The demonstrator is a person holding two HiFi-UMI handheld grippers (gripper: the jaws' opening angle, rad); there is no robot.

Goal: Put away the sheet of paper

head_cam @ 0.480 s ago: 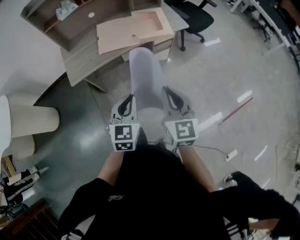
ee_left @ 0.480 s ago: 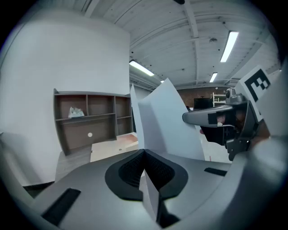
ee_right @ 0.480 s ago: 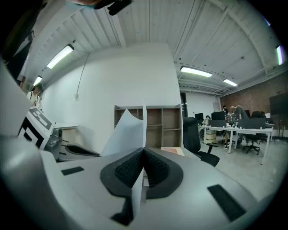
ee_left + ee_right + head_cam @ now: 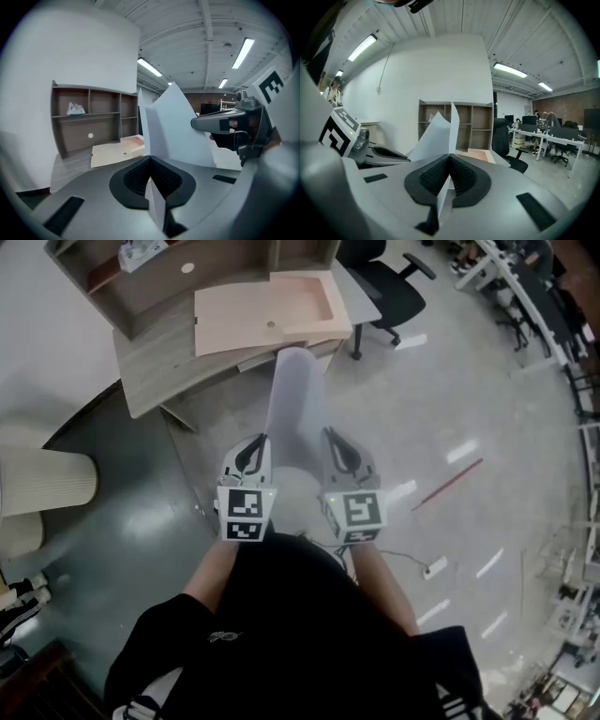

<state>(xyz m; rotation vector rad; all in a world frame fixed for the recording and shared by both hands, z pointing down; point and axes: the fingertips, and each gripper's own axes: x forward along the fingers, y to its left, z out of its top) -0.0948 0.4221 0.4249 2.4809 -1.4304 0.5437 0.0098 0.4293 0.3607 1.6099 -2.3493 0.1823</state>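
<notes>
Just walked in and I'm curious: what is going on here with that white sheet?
A person stands holding a hand-held gripper in each hand. The left hand-held gripper and the right hand-held gripper are each shut on one side of the sheet of paper, holding it up in the air between them. A desk with shelves and a pale wooden tray is ahead.
</notes>
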